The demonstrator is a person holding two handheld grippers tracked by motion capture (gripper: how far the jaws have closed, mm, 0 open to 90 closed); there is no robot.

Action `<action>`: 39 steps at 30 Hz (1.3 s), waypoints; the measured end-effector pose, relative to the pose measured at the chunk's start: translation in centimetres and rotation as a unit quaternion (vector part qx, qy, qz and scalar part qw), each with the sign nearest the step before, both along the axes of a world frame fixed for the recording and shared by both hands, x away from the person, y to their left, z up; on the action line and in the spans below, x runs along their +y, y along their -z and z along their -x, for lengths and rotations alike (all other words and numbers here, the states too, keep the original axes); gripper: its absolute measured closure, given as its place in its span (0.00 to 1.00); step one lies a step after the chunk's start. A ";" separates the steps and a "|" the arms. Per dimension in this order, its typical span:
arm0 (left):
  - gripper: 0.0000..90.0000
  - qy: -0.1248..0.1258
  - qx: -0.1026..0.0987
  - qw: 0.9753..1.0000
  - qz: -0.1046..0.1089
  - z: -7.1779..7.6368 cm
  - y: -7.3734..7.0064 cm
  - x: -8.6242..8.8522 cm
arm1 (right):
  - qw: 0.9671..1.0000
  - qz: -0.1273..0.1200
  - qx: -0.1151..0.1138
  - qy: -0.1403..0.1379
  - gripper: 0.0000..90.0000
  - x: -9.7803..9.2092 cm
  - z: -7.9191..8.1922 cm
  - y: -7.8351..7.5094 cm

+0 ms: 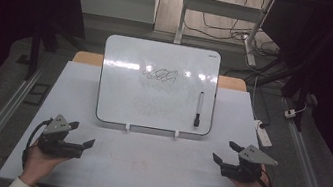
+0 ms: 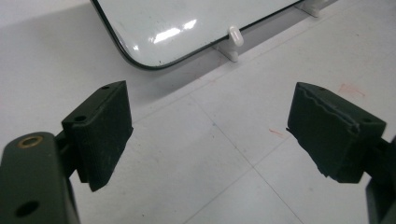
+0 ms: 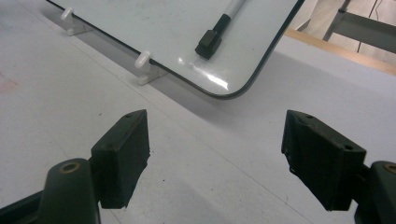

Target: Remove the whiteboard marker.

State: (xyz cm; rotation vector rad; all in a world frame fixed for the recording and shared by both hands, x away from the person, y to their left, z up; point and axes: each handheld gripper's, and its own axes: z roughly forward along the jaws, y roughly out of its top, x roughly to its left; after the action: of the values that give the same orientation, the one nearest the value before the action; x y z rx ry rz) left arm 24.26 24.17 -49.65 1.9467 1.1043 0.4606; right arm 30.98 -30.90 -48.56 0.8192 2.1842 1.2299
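You've got one white table point(image 1: 142, 170) under you, and standing on it, propped on two small white clip feet point(image 1: 127, 128), one whiteboard point(image 1: 158, 86) with a dark rim, leaning back and facing you. There's a black scribble point(image 1: 159, 75) near the middle of the board, looped handwriting that I can't read from the high view. A tiny dark mark sits at the board's top right corner, maybe a brand label, too small to make out. One marker point(image 1: 199, 109) with a pale barrel and black cap clings upright to the board's right side, cap end down, just above the lower right corner. In your right gripper view the cap point(image 3: 208, 44) shows on the board surface near that rounded corner.

Your left gripper point(image 1: 83, 134) sits at the near left of the table, well short of the board, jaws spread wide with nothing between them; the left gripper view shows bare table between the two black pads point(image 2: 105, 133) and the board's lower left corner ahead. Your right gripper point(image 1: 226, 152) mirrors it at the near right, jaws equally wide apart, gripping nothing, touching nothing. Two hands, two grippers, each with a grey three-cornered plate on top. Faint reddish smudges mark the tabletop between them.
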 end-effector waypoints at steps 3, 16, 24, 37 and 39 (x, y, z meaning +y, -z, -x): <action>0.16 0.000 0.003 1.000 0.000 0.0 0.3 0.0 | 1.000 0.001 -0.001 0.005 0.27 0.1 0.0 -0.1; 0.17 0.004 0.006 1.000 -0.009 -1.0 0.6 -0.4 | 1.000 0.009 0.003 0.019 0.29 1.0 0.0 -0.6; 0.17 0.003 0.010 1.000 -0.015 -1.0 0.7 -0.4 | 1.000 0.012 0.000 0.023 0.29 3.3 -1.4 -2.8; 0.17 0.021 0.004 0.999 -0.028 -0.5 0.8 -0.9 | 0.994 0.033 0.026 0.100 0.40 9.5 -8.3 -6.5; 0.17 0.022 0.002 0.999 -0.029 -0.4 0.8 -0.9 | 0.993 0.039 0.027 0.111 0.43 10.3 -9.2 -6.5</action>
State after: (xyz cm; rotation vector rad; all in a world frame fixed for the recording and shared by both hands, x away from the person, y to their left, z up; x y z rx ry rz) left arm 24.64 23.30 -50.46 2.0194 1.0588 0.4701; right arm 40.17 -20.63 -42.08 1.0418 2.1026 1.0188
